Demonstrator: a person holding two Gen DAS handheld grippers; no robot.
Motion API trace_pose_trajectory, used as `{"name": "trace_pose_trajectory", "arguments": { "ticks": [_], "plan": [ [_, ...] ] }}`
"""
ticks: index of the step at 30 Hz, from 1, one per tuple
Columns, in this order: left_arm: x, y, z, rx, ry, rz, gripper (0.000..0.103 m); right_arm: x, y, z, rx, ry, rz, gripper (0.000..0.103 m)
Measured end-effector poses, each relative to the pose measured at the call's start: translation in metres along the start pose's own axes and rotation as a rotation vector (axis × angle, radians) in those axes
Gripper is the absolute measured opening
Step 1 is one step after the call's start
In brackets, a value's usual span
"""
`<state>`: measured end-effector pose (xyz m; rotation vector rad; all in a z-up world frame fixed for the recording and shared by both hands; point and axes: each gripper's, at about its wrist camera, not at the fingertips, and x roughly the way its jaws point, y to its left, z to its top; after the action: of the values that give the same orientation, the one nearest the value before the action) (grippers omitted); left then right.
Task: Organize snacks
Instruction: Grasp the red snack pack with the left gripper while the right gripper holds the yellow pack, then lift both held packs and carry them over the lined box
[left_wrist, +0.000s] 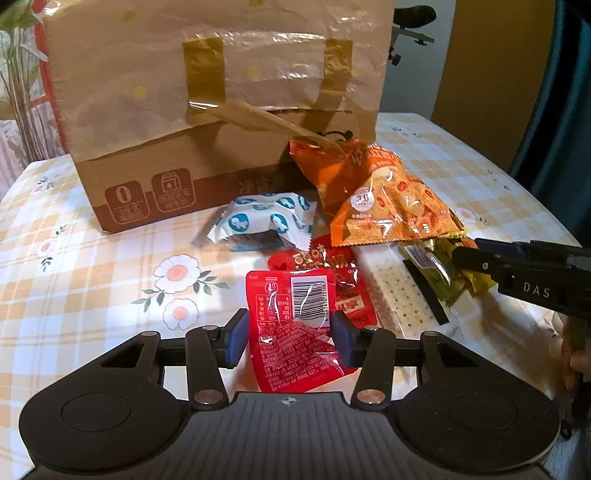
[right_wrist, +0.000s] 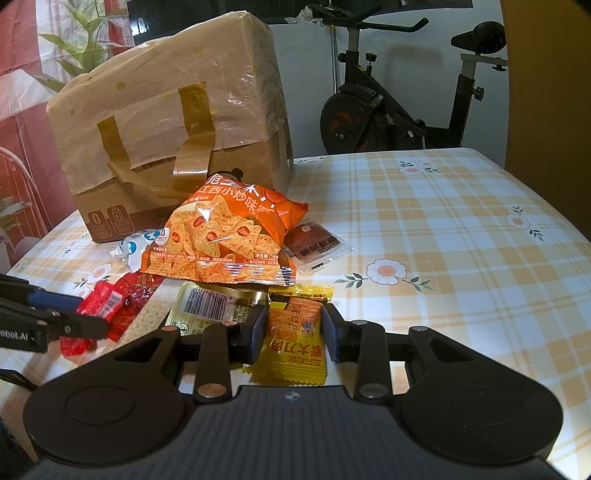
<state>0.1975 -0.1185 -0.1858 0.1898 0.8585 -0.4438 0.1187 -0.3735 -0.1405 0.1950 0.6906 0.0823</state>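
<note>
Gripping a red snack sachet (left_wrist: 291, 325) with our left gripper (left_wrist: 290, 338), we see its blue-padded jaws closed against both side edges of the packet, barcode side up, just in front of the snack pile on the checked, flower-printed surface (left_wrist: 92, 280). Our right gripper (right_wrist: 294, 330) has its jaws pressed the same way on a yellow cracker packet (right_wrist: 293, 345), which lies at the near edge of the pile.

From the left wrist we make out the brown paper bag (left_wrist: 218, 110) standing at the back, a white-and-blue wrapped snack (left_wrist: 264, 221) just in front of it, the orange chip bag (left_wrist: 384, 203) leaning beside that, a second red packet (left_wrist: 332, 266) under the held sachet, and a pale perforated cracker pack (left_wrist: 399, 295). The right gripper enters this view from the right edge, its tip over gold and yellow wrappers, so its grip is not clear here.

The right wrist view adds what the other hides: the chip bag's printed front (right_wrist: 221, 236), a clear-wrapped brown snack (right_wrist: 317, 243) touching its right side, a gold packet with a barcode (right_wrist: 218, 306) partly under the chip bag and just left of the yellow packet, and an exercise bike (right_wrist: 399, 103) beyond the surface. The left gripper shows there at the left edge, holding the red sachet (right_wrist: 99, 302).
</note>
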Motion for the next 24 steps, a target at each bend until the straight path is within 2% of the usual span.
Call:
{"name": "trace_pose_trajectory", "arguments": {
  "ticks": [15, 20, 24],
  "plan": [
    [-0.020, 0.007, 0.001, -0.027, -0.082, 0.000, 0.051, 0.001, 0.000, -0.001, 0.002, 0.004, -0.003, 0.036],
    [-0.032, 0.018, 0.004, -0.064, -0.133, 0.020, 0.051, -0.005, -0.003, 0.000, 0.014, 0.016, -0.046, 0.035],
    [-0.046, 0.030, 0.014, -0.088, -0.187, 0.032, 0.051, -0.016, -0.016, 0.005, 0.076, 0.003, -0.070, 0.035]
  ]
}}
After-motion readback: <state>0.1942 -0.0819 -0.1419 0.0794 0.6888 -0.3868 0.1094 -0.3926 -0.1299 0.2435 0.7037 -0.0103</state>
